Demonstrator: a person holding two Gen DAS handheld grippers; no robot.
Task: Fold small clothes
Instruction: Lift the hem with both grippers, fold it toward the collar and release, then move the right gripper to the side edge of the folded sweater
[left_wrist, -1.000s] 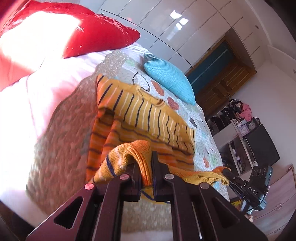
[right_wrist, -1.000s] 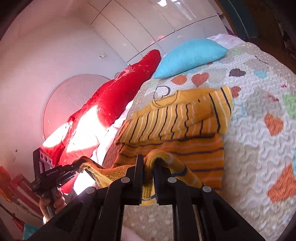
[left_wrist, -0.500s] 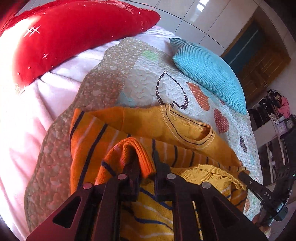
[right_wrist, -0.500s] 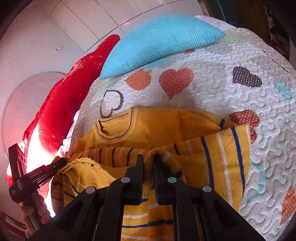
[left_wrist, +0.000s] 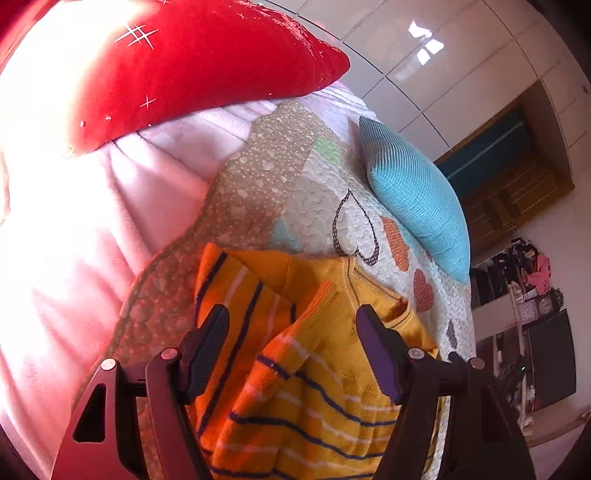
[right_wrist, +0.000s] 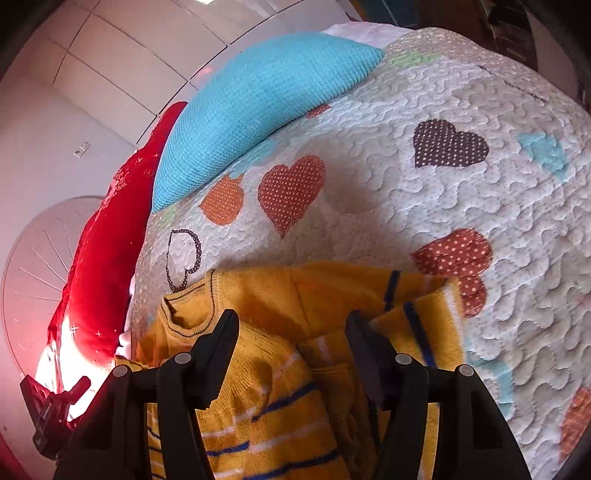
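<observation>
Both your grippers, left gripper (left_wrist: 291, 354) and right gripper (right_wrist: 291, 350), have jaws spread wide, released, gripping nothing, hovering over the yellow-orange knit sweater with navy and white stripes (left_wrist: 317, 387). It lies folded on the heart-patterned quilted bedspread (right_wrist: 424, 206), neckline pointing toward the turquoise knitted cushion (right_wrist: 258, 110).

A folded sweater (left_wrist: 314, 369) lay on a quilt (left_wrist: 295, 206) on the bed, both open claws just above it, with a cushion (left_wrist: 417, 199) behind it and a larger pillow (left_wrist: 207, 62) further left.
</observation>
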